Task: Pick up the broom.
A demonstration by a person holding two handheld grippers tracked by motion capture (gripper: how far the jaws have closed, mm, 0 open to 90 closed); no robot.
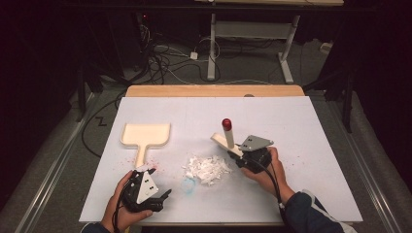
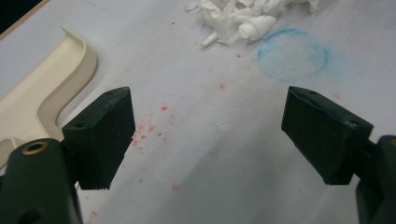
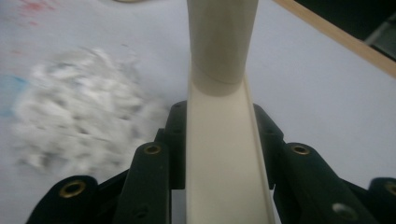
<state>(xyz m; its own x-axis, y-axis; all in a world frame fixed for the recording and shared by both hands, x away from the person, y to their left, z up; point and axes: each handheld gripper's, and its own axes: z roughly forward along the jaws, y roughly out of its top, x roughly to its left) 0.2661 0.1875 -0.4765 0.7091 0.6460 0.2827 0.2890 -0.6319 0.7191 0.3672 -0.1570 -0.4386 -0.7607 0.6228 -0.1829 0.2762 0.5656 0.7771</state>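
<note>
Nearest the person, the left gripper [image 1: 154, 190] rests on the white table [image 1: 311, 141] with its jaws spread wide and nothing between them, apparently waiting beside the cream dustpan [image 1: 145, 135], a smooth moulded plastic scoop lying flat. The right gripper [image 1: 241, 158] pinches the flat cream handle of a brush [image 1: 228, 135], a tool with a red tip, angled towards the pile of crumpled white paper scraps [image 1: 208, 168], likely to sweep it. Beyond, faint red specks dust the tabletop.

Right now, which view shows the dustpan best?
High view: the whole cream dustpan lies flat on the white table, handle toward the left gripper. Left gripper view catches part of its rim and handle.
</note>
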